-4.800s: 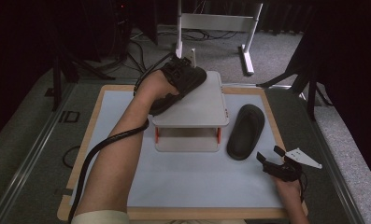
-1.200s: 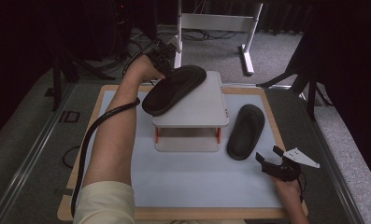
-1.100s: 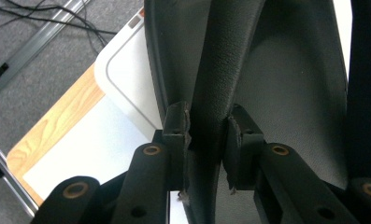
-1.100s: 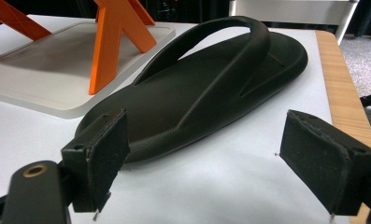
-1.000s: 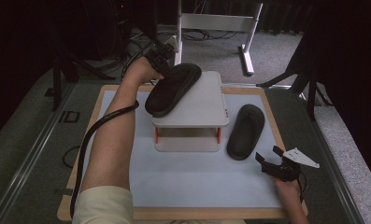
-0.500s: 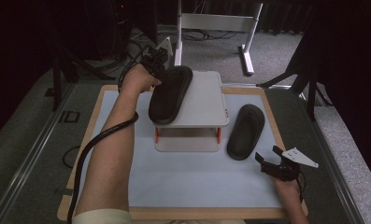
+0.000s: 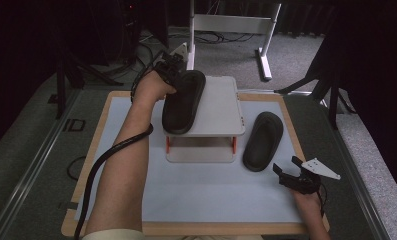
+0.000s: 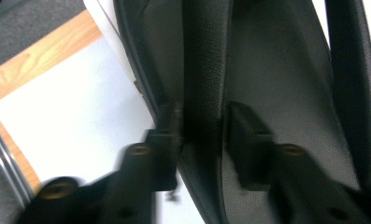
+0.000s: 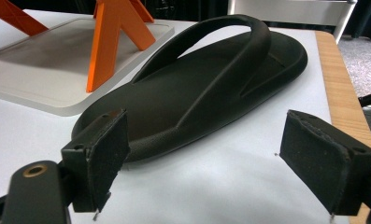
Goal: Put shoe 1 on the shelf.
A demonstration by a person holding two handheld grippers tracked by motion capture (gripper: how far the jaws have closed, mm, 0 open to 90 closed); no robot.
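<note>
Left gripper (image 7: pixel 172 70) is clamped on 1 sandal's strap (image 8: pixel 204 70), steadying it on the shelf (image 7: pixel 221 107). Right gripper (image 7: pixel 291 176) waits wide apart at 5 o'clock of the other sandal (image 7: pixel 262 140).

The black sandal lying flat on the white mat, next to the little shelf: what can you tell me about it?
The black sandal is a flip-flop with a thong strap arching over a matte, foam-looking sole. It lies sole-down on the white mat, just right of the small white shelf with orange legs. Nothing grips it: the right gripper sits just short of its near end with its fingers spread wide apart.
</note>
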